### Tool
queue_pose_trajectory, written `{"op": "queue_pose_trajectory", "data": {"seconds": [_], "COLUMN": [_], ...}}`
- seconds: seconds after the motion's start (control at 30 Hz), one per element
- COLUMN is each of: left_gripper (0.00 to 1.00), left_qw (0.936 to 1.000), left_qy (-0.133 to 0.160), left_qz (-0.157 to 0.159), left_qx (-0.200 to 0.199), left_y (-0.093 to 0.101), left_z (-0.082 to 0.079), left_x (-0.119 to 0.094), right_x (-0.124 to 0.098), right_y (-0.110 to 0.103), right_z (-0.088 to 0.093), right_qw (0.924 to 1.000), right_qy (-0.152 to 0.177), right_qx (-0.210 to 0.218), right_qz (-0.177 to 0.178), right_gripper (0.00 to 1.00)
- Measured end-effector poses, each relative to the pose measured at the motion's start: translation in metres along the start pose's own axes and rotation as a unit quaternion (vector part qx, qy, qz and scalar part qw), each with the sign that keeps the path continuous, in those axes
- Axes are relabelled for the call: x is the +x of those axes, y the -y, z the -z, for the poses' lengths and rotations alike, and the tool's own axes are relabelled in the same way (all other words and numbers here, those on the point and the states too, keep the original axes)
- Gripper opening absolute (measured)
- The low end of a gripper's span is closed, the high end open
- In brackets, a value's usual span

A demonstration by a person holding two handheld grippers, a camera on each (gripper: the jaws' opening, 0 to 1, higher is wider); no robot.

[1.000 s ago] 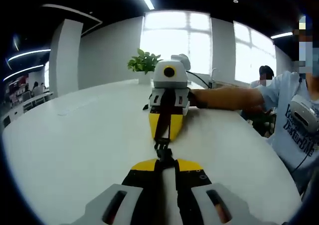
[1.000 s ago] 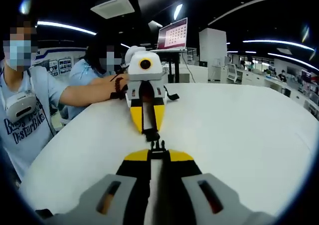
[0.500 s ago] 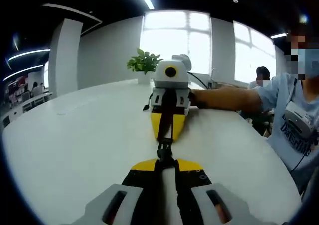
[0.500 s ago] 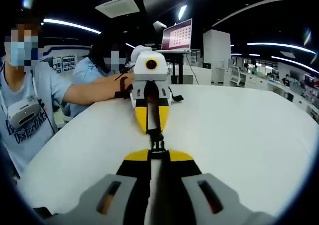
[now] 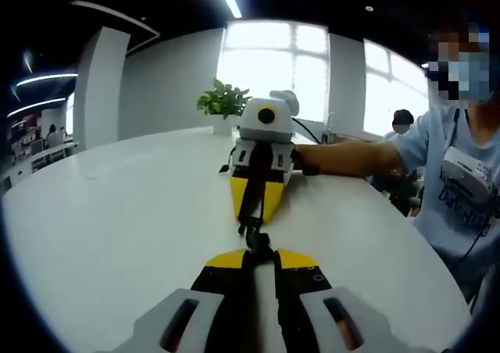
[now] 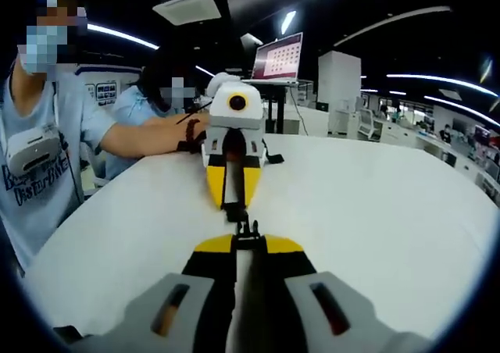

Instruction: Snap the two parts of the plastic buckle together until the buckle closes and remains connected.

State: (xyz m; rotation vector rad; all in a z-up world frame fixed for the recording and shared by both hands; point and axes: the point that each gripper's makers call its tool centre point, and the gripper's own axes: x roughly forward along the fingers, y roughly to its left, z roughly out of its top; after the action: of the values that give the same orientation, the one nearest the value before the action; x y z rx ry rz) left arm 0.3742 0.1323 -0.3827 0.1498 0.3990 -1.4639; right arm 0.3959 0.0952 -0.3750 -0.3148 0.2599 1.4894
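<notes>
Two hand-held grippers are seen facing each other nose to nose over a round white table (image 5: 117,212), and the black plastic buckle is held between them, above the table's surface.

In the left gripper view, the left gripper (image 5: 259,253) is seen from behind, its yellow-tipped jaws pressed together on one black buckle part (image 5: 258,242). Straight ahead of that part the right gripper (image 5: 251,216) is seen head-on, its yellow jaws closed on a dark strap that runs down to the other buckle part (image 5: 251,226). The two parts are seen touching or very nearly touching at the midpoint; whether they are latched cannot be told. Beyond the right gripper a potted plant (image 5: 224,101) is seen standing on the table's far side, and a person's forearm (image 5: 351,156) is seen reaching in to the right gripper.

In the right gripper view, the right gripper (image 6: 248,244) is seen clamped on a pronged black buckle part (image 6: 248,229), whose tip lies just at the socket part (image 6: 235,211) pinched in the left gripper (image 6: 233,205) opposite. Beyond the table, behind the left gripper, a raised laptop (image 6: 275,57) with a lit screen is seen.
</notes>
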Motion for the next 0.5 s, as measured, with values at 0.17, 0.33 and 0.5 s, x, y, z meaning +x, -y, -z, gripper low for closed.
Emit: {"op": "queue_pose_trajectory", "data": {"seconds": [0.17, 0.33, 0.5], "left_gripper": [0.11, 0.11, 0.11], "left_qw": [1.0, 1.0, 1.0], "left_qy": [0.002, 0.005, 0.005], "left_qz": [-0.002, -0.007, -0.007], "left_qx": [0.002, 0.003, 0.002], "left_y": [-0.003, -0.008, -0.014], "left_z": [0.0, -0.001, -0.001], "left_x": [0.0, -0.001, -0.003], "right_x": [-0.001, -0.003, -0.005], "right_y": [0.003, 0.009, 0.015], "right_z": [0.001, 0.004, 0.006], "right_qw": [0.9999, 1.0, 0.9998], "right_qy": [0.004, -0.001, -0.005], "right_qx": [0.015, -0.003, -0.017], "right_qz": [-0.005, 0.006, 0.013], "right_gripper": [0.11, 0.11, 0.11]}}
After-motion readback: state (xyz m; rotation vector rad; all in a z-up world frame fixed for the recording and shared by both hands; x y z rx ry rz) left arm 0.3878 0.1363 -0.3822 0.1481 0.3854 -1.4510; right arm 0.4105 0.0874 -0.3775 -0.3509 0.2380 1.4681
